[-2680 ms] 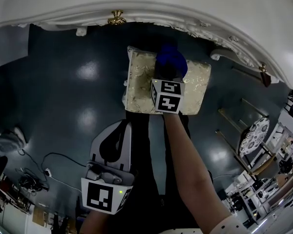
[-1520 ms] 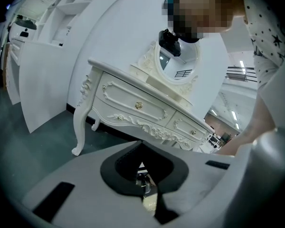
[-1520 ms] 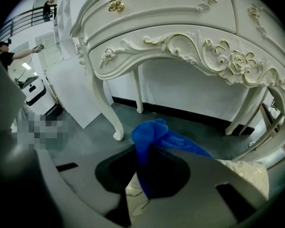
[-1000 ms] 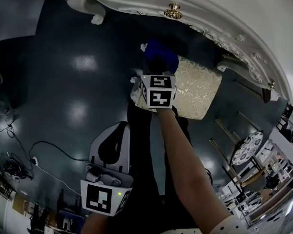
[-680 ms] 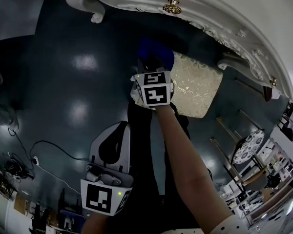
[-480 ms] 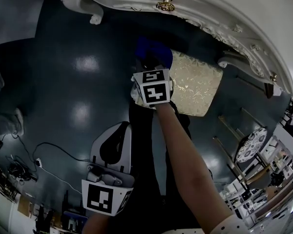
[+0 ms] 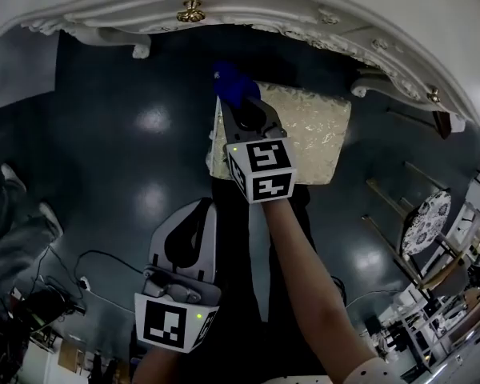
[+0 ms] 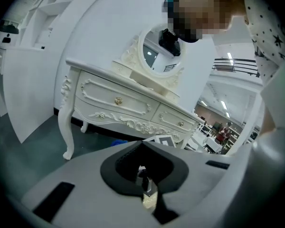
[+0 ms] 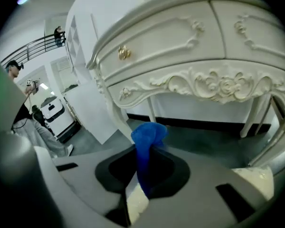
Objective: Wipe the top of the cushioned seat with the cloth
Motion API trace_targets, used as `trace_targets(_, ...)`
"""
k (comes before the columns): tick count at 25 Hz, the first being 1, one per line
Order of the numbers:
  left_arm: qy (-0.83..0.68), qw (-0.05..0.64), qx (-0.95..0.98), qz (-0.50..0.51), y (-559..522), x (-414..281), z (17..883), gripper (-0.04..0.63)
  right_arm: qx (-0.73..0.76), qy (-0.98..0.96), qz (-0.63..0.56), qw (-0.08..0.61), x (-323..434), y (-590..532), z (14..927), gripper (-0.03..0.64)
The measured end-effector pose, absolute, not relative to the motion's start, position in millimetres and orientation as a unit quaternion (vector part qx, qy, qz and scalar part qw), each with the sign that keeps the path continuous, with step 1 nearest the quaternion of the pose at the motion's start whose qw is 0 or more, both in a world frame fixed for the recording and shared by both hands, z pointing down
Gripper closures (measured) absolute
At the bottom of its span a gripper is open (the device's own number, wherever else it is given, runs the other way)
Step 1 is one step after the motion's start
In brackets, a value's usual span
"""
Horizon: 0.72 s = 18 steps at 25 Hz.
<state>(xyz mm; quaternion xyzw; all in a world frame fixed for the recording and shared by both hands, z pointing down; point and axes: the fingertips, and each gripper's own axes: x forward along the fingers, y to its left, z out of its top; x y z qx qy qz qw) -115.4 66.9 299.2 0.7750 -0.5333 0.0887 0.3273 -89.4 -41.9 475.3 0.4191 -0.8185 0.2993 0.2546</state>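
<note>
One white carved dressing table (image 7: 320,14) curves across the top of our head view, above the dark glossy floor (image 7: 104,134). Just below it, right of centre, sits the gold-patterned cushioned seat (image 7: 304,130). Our right gripper (image 7: 240,106) is over the seat's upper left corner, jaws clamped on the bunched blue cloth (image 7: 230,82) at that corner. Lower left, our left gripper (image 7: 194,214) has its jaws together on nothing.

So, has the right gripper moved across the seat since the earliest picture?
Yes. The right gripper, shut on the blue cloth, was over the middle of the seat; now it is near the seat's far left corner.
</note>
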Motion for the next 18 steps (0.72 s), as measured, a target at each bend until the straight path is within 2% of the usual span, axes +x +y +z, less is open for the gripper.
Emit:
trace_targets(4,-0.505,0.325,0.793,0.101,67,-74,301,0.598,0.478,-0.799,0.304,0.202,-18,-35,445,0.557)
trace_targets(7,-0.489,0.319,0.805,0.107,67,-41,300,0.598,0.516,-0.778,0.303,0.192,47,-23,435,0.557)
trace_targets(18,-0.457,0.319,0.821,0.123,66,54,290,0.598,0.611,-0.693,0.307,0.228,245,8,451,0.557)
